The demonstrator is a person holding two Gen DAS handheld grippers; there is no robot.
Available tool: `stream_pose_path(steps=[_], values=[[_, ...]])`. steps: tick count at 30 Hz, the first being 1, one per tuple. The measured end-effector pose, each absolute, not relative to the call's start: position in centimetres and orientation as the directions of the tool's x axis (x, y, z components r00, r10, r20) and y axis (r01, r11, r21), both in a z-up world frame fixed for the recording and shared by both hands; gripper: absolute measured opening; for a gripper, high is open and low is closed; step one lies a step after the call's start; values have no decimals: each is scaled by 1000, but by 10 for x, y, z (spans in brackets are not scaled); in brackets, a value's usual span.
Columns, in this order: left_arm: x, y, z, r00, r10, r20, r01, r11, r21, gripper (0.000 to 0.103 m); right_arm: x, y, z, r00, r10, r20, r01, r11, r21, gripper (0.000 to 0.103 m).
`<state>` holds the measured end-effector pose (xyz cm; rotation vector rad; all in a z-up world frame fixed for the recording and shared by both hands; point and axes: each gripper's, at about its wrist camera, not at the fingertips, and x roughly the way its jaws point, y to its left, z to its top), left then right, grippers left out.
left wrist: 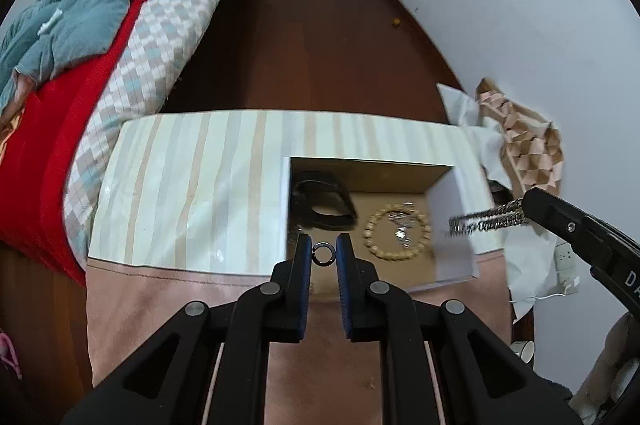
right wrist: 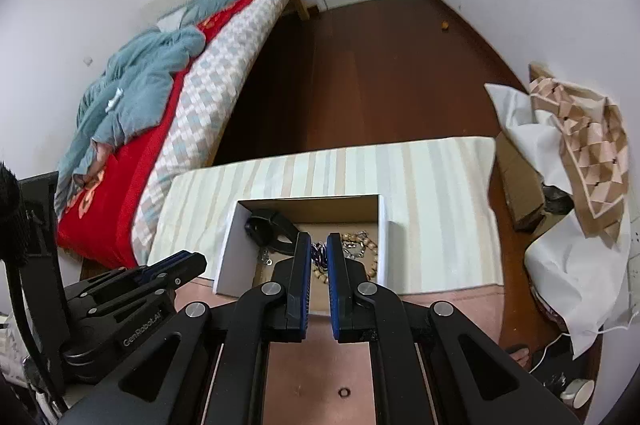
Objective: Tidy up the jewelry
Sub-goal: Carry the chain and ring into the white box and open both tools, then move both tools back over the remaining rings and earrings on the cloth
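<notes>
An open cardboard box stands on the table and holds a black watch, a beaded bracelet and a silver piece. My left gripper holds a small silver ring between its pads over the box's near edge. My right gripper is shut on a silver chain that dangles over the box, shown blurred in the left wrist view. The box also shows in the right wrist view. A small dark ring lies on the pink cloth below the right gripper.
A striped mat and pink cloth cover the table. A bed with a red blanket lies left. White cloth and a patterned bag sit at the right by the wall. A cup sits low right.
</notes>
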<state>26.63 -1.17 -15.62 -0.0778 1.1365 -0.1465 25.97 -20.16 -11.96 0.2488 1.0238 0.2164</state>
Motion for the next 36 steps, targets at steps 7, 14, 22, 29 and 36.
stream_pose_path(steps=[7,14,22,29,36], values=[[285,-5,-183,343,-165,-924,48,986,-158,12,294,-180,-155,408,319,-855,-84,946,313,8],[291,0,-179,341,-174,-924,22,984,-177,33,306,-169,-176,283,380,-880,-73,924,376,12],[281,8,-155,425,-93,-901,-5,994,-105,78,293,-183,-164,332,278,-901,-38,959,282,59],[257,7,-146,488,59,-871,-25,998,54,101,265,-184,-159,390,17,-921,-23,1000,8,98],[233,6,-142,501,87,-861,-29,996,84,102,238,-186,-151,425,-48,-904,12,999,-48,101]])
